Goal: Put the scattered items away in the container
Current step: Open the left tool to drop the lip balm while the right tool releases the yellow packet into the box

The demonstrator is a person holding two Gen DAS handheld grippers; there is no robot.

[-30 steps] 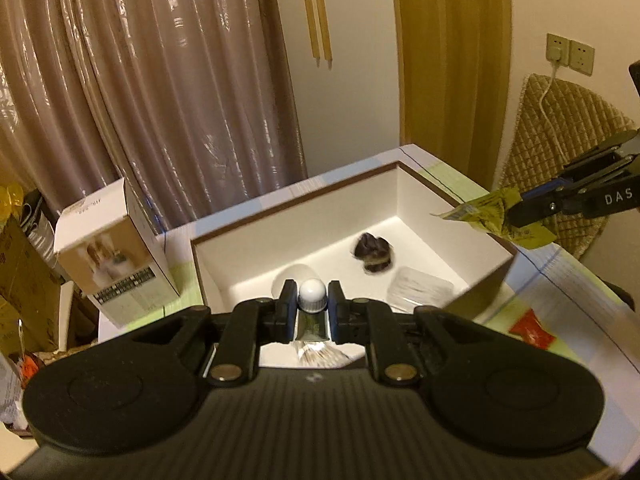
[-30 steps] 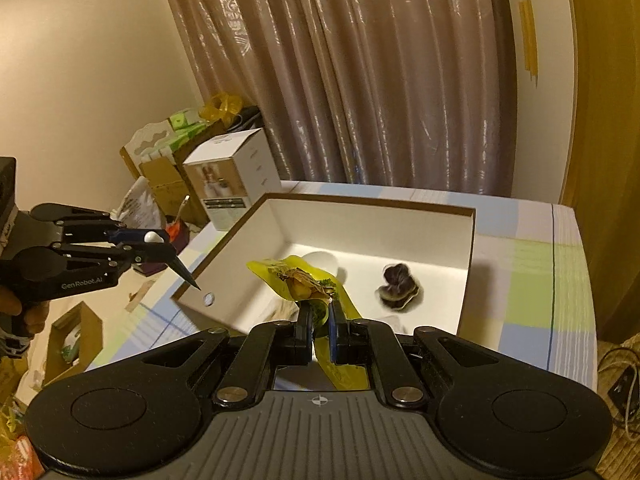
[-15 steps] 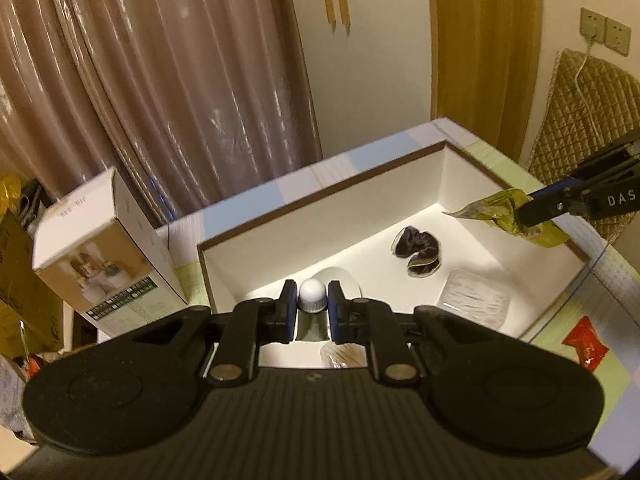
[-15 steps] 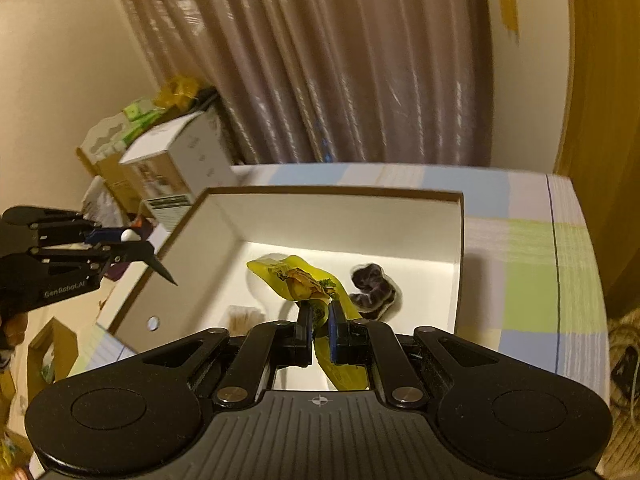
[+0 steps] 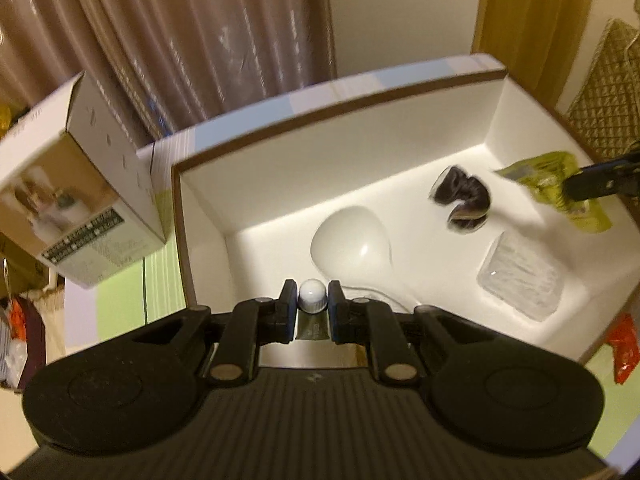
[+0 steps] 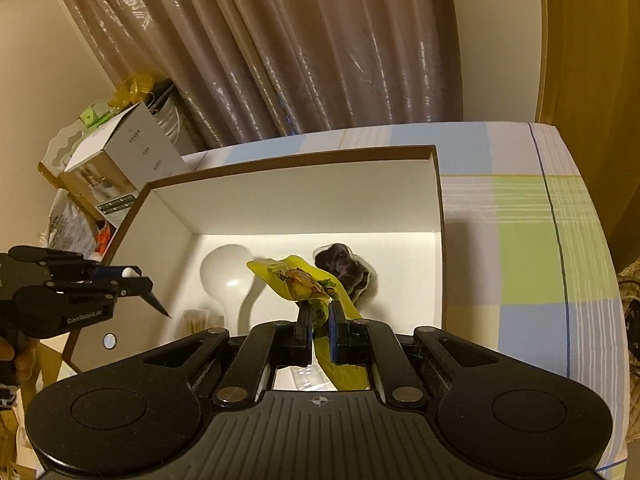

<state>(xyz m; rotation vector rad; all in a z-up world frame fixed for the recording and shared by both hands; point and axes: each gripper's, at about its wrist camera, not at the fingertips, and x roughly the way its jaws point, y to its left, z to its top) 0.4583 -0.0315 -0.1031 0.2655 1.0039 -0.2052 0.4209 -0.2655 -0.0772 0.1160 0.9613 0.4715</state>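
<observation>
- The white box on the checked table already holds a bulb, a dark bundle and a clear packet.
- Delivery step: the right gripper pinches a yellow packet above the box floor; the left gripper clamps a white-capped tube over the near wall.
- Next, judging by this: lower both, then release.

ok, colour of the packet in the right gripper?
Yellow-green packet, printed food picture; clearest in the right wrist view.

One white container, one bulb, two cartons, two hand-held grippers.
</observation>
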